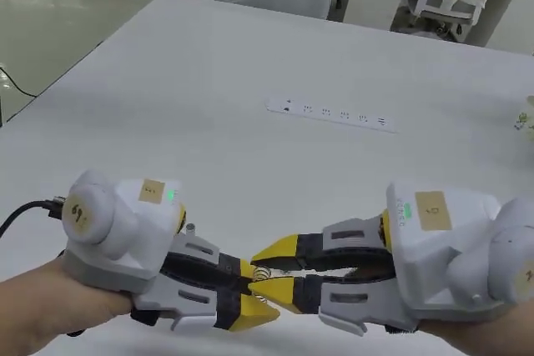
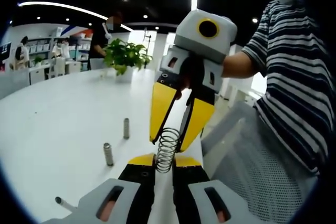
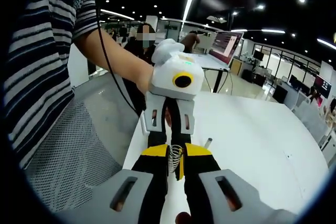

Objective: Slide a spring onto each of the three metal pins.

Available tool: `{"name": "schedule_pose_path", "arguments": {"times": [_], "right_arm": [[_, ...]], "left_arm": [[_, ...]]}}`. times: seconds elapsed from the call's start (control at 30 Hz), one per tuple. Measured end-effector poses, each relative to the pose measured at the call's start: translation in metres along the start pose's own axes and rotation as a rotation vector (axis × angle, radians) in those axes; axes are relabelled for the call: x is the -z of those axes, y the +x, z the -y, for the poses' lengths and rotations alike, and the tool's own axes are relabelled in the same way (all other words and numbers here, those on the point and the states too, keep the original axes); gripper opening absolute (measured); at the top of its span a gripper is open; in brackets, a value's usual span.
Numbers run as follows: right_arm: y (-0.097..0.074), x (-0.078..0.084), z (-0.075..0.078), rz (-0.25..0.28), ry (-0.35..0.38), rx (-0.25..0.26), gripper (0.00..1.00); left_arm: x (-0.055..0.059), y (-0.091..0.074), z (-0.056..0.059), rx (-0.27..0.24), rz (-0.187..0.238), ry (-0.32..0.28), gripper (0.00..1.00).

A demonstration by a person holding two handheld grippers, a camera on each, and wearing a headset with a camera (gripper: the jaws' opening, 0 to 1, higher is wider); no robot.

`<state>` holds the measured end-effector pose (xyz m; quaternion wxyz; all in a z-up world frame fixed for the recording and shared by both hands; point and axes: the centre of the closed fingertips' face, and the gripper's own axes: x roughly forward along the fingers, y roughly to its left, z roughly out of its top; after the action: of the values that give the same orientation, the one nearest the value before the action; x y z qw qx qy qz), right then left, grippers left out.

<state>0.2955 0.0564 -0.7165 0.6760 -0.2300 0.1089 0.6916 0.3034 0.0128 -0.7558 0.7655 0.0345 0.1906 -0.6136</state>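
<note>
While left claw [image 2: 164,158] pinches the small coiled steel spring [image 2: 167,142], axis claw-to-claw, right claw [image 3: 176,151] brackets it, grip unclear; short grey metal pins [image 2: 108,153] stand beside left claw, white bench's [image 1: 250,64] near edge.

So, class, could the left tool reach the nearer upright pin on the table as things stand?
Probably yes: the pin stands on the table beside the left tool, nothing between. But it and the right tool both seem to grip the spring.
</note>
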Motion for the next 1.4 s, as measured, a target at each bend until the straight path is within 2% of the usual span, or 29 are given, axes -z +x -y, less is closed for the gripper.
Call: {"name": "schedule_pose_path", "arguments": {"times": [0.2,0.33,0.53,0.8,1.1,1.23,1.4], "right_arm": [[0.001,0.000,-0.001,-0.003,-0.001,0.004,0.07],[0.001,-0.001,0.000,-0.003,-0.001,0.012,0.07],[0.001,-0.001,0.003,-0.009,-0.005,0.019,0.07],[0.002,0.000,0.005,-0.023,-0.012,0.020,0.07],[0.000,0.003,0.011,-0.033,-0.015,0.048,0.07],[-0.002,0.005,0.014,-0.039,-0.011,0.062,0.07],[-0.002,0.008,0.016,-0.048,-0.013,0.076,0.07]], "left_arm": [[-0.004,-0.004,-0.001,-0.014,0.025,-0.023,0.07],[-0.002,-0.006,-0.003,-0.029,0.014,-0.021,0.13],[-0.001,-0.012,-0.006,-0.051,0.015,-0.029,0.16],[0.006,-0.024,-0.014,-0.093,0.014,-0.064,0.21],[0.013,-0.034,-0.022,-0.157,0.017,-0.093,0.28],[0.016,-0.041,-0.025,-0.201,0.034,-0.119,0.37],[0.022,-0.051,-0.026,-0.240,0.022,-0.128,0.48]]}}
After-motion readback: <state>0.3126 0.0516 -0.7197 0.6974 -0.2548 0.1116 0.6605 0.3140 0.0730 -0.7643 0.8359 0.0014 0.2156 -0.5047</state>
